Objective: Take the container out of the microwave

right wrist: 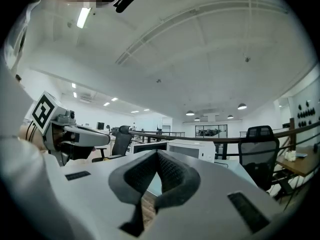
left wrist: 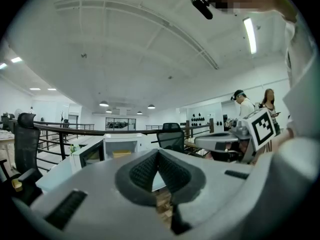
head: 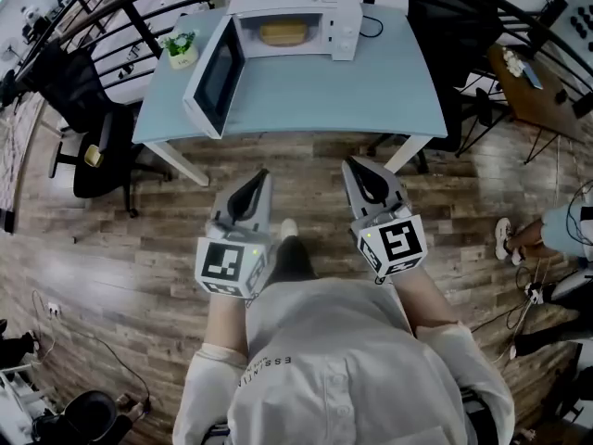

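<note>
I have both grippers level in front of me, out over the wooden floor (head: 120,248) and short of the worktop (head: 324,95). The left gripper (head: 259,180) has its jaws pressed together with nothing between them, and the right gripper (head: 356,171) is the same: closed tight and empty.

The microwave (head: 345,28) sits at the far side of the worktop, straight ahead of the grippers and well apart from them. Its door (head: 215,77) is swung fully open toward the left gripper's side. The container (head: 283,32), a yellowish one, rests inside the cavity, ahead and roughly between the lines of the two grippers. A small potted plant (head: 181,49) stands beyond the door on the left gripper's outer side.

I'd say this is the approach step: the door needs no work and the reach has not begun. Next I need to step up to the worktop, spread the jaws of one gripper wide enough for the container, and run it level into the cavity without clipping the door or the frame.
</note>
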{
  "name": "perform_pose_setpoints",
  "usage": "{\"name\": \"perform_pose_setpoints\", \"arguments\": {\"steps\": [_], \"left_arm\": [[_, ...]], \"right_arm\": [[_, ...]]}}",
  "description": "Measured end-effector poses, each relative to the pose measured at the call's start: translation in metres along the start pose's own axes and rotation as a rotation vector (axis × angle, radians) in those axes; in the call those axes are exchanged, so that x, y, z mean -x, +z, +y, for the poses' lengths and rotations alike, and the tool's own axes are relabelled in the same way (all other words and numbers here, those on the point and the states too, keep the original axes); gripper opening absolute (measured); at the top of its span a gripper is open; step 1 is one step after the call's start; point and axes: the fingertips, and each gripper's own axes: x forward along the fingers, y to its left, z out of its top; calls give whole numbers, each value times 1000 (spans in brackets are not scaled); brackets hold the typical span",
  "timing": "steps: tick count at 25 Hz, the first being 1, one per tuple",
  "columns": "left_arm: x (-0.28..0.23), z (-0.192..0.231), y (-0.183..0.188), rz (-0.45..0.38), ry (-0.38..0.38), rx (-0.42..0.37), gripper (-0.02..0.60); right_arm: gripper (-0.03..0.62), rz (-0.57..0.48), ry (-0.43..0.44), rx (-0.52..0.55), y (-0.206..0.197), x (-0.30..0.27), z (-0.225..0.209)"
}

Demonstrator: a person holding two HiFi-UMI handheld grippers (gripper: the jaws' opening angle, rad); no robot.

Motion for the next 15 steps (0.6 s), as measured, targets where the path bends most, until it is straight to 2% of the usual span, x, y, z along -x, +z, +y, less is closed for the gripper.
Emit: {"name": "perform_pose_setpoints", "arguments": {"steps": [6, 7, 8, 15], "left_arm": [[-2, -5, 2, 3, -9, -6, -6], [-2, -6, 2, 4, -11, -7, -6], [-3, -7, 3, 5, -14, -7, -6], [-15, -6, 3, 17, -35, -18, -6]], "right_arm": [[20, 11, -7, -14, -2, 6, -4], [91, 16, 6, -17, -3, 5, -3], [197, 23, 15, -19, -4, 4, -3], [202, 40, -13, -32, -11, -2, -18]]}}
